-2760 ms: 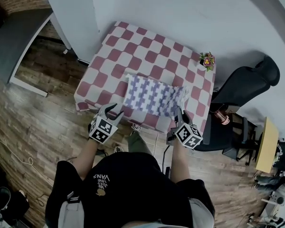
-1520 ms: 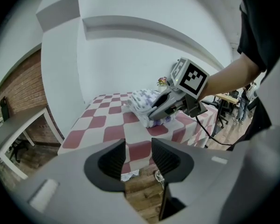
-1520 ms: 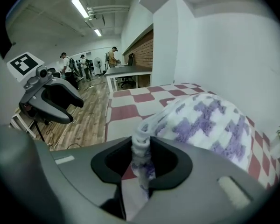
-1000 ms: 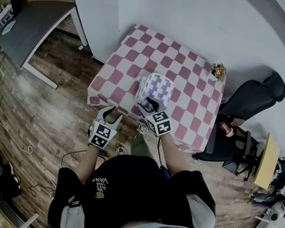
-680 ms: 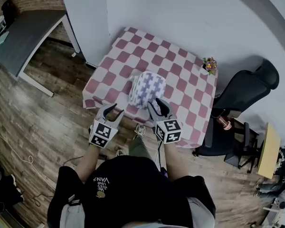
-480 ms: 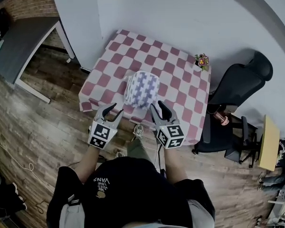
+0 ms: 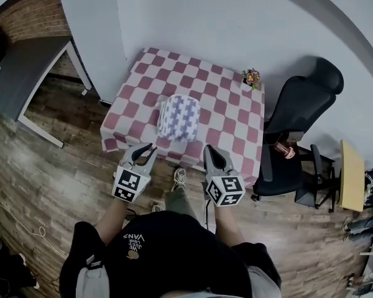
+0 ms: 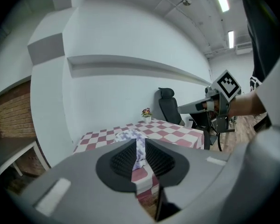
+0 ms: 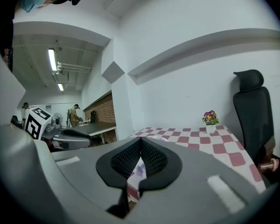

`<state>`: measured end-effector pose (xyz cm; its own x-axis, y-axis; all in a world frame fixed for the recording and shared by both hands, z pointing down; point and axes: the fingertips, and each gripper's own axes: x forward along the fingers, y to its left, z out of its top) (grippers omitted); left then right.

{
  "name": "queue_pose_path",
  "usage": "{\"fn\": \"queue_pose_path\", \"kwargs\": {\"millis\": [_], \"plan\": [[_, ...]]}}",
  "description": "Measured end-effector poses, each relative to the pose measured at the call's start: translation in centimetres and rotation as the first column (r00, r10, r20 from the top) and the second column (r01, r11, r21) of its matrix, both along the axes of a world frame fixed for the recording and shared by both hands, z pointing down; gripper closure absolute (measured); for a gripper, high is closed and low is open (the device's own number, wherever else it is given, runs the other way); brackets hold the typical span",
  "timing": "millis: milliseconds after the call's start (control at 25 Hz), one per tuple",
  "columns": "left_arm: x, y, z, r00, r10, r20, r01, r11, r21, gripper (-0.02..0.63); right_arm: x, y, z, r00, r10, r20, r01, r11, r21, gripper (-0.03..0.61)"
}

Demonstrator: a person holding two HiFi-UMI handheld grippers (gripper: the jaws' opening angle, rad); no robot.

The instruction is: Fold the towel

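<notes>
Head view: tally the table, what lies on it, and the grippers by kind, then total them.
Table: 1
Towel: 1
Flower pot: 1
Grippers: 2, the left gripper and the right gripper; both are empty and their jaws have just been closing.
Total: 5

Setting: an office-type workroom.

Evidence noted:
- A black swivel chair [image 7: 301, 107] stood beside a small bench [image 7: 236, 113] covered in a red-and-white check cloth.
- A long grey desk [image 7: 18, 73] ran beside a brick wall [image 7: 40, 14].
- A yellow-topped desk [image 7: 351, 172] stood at the right edge.
- The floor [image 7: 50, 166] was wood plank and the other walls were plain white.
- Tube lights [image 9: 52, 59] were lit on the ceiling.
- A person [image 9: 75, 112] stood at the far end, by the grey desk.
- A small flower pot [image 7: 252, 77] sat at the bench corner.
</notes>
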<state>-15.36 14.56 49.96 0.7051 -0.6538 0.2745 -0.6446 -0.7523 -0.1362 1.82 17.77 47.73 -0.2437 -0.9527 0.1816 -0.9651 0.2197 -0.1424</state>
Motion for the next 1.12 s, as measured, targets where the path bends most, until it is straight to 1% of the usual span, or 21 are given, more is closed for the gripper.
{"fn": "queue_pose_path", "kwargs": {"millis": [160,320,520,720,1120], "plan": [[-0.8,1.4,-0.3,1.000,0.002,-0.004,-0.002,1.000,0.010,0.579,-0.8,1.2,0.6,1.000,-0.002,0.002,0.002,1.000,-0.021,0.572],[-1.6,2.6,0.3,1.000,0.007,0.014,-0.007,1.000,0.001,0.598,-1.6,2.0,2.0,1.000,-0.005,0.000,0.005,0.998,-0.069,0.574],[-2.8,3.1,0.5,1.000,-0.022,0.014,0.022,1.000,0.001,0.606,-2.1,2.1,2.8,1.000,-0.011,-0.012,0.009,0.994,-0.110,0.574],[-3.6,3.0,0.6,0.999,-0.048,0.010,0.048,0.999,-0.006,0.611,-2.1,1.8,2.7,1.000,-0.005,-0.029,0.001,0.993,-0.117,0.574],[-3.4,2.5,0.6,0.999,-0.046,0.012,0.047,0.999,-0.011,0.611,-2.1,1.3,2.9,1.000,0.005,-0.028,-0.008,0.993,-0.121,0.574]]}}
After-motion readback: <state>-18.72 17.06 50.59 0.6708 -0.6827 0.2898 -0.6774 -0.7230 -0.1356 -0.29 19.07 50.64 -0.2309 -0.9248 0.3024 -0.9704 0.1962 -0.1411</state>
